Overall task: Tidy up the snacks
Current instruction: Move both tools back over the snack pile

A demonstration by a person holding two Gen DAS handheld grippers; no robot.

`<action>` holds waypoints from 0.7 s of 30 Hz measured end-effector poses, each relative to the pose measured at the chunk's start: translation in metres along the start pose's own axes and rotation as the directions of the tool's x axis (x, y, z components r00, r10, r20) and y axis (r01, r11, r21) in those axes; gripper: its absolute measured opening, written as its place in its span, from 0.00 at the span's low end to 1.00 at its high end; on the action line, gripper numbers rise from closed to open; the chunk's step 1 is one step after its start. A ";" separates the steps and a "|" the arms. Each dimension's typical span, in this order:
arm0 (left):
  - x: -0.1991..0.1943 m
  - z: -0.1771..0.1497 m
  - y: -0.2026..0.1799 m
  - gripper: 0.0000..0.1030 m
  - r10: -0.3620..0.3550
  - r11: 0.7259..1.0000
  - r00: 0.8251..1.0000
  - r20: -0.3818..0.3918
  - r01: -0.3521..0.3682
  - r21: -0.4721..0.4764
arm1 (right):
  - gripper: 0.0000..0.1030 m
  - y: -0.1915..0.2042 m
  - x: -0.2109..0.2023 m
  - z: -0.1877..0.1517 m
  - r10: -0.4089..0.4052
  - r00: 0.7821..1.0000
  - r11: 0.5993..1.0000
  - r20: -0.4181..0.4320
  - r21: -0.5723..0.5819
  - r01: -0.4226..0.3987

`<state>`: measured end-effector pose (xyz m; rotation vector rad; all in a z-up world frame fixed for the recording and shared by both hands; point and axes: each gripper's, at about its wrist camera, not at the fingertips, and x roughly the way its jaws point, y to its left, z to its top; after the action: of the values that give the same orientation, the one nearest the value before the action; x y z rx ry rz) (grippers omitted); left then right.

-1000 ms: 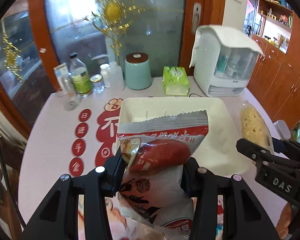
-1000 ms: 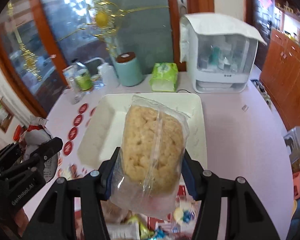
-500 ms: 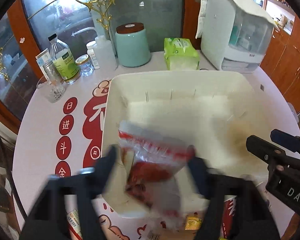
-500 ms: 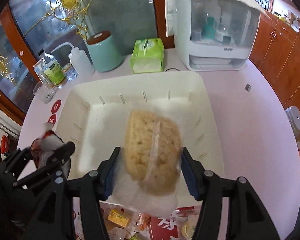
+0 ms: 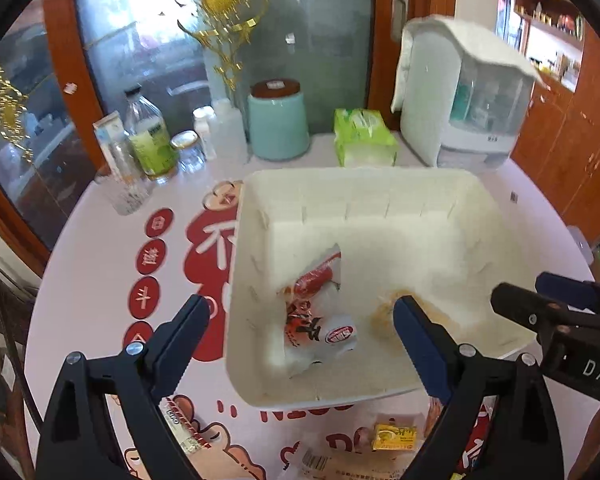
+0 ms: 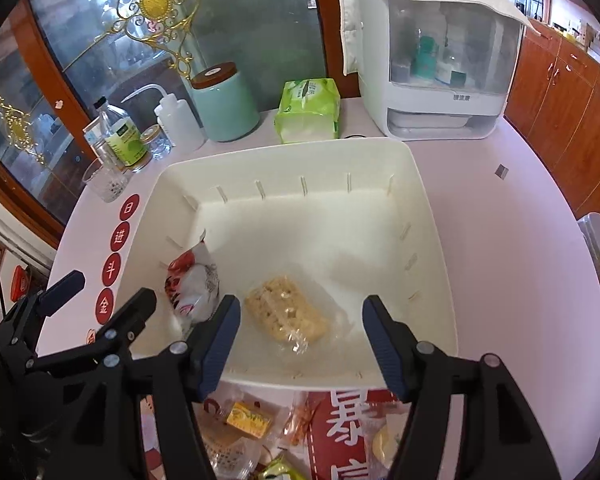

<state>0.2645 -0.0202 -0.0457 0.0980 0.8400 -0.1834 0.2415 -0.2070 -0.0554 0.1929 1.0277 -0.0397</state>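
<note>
Snacks first: two of them lie inside the white bin point(image 6: 432, 216), and I go across from the left. My left gripper point(image 5: 300, 312) hangs above the bin's near-left corner with its jaws opening, nothing pressed between them; the red-and-white snack packet point(image 5: 318, 312) lies below on the bin floor, leaning against the left wall. In my right view that same packet point(image 6: 192, 284) sits just left of my inner pad. Next along, the clear bag of pale crispy cake point(image 6: 286, 312) rests flat on the bin floor near the near wall, just beside the packet but not touching it as far as I can tell. My right gripper point(image 6: 300, 332) is over it, jaws opening too, both pads clear of the bag (let go, plainly).

On the table point(image 6: 512, 248) this side of the bin's near edge lie more loose snacks, among them a small yellow-wrapped one point(image 6: 248, 420). Along the table's far edge, left to right: a glass cup point(image 6: 104, 184), a green-labelled bottle point(image 6: 120, 136), a squeeze bottle point(image 6: 176, 120), a teal canister point(image 6: 224, 108), a green tissue pack point(image 6: 308, 112) and a white cabinet-like box point(image 6: 436, 60) with a cloth over it.
</note>
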 end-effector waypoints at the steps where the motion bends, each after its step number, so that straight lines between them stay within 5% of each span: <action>1: -0.005 -0.001 0.002 0.90 -0.001 1.000 1.000 0.015 0.001 -0.007 | 0.63 -0.001 -0.004 -0.002 0.003 1.000 1.000 0.002 0.001 -0.003; 13: -0.062 -0.039 0.014 0.90 0.009 1.000 0.996 -0.085 -0.011 -0.029 | 0.62 -0.013 -0.065 -0.045 0.056 0.997 0.998 0.047 -0.033 -0.054; 21: -0.115 -0.084 0.014 0.90 0.055 0.998 0.997 -0.062 -0.056 -0.019 | 0.62 -0.017 -0.110 -0.092 0.108 0.992 0.988 0.069 -0.116 -0.099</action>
<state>0.1311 0.0211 -0.0150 0.1078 0.8993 -0.1195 0.1047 -0.2137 -0.0103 0.1409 0.9407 0.1042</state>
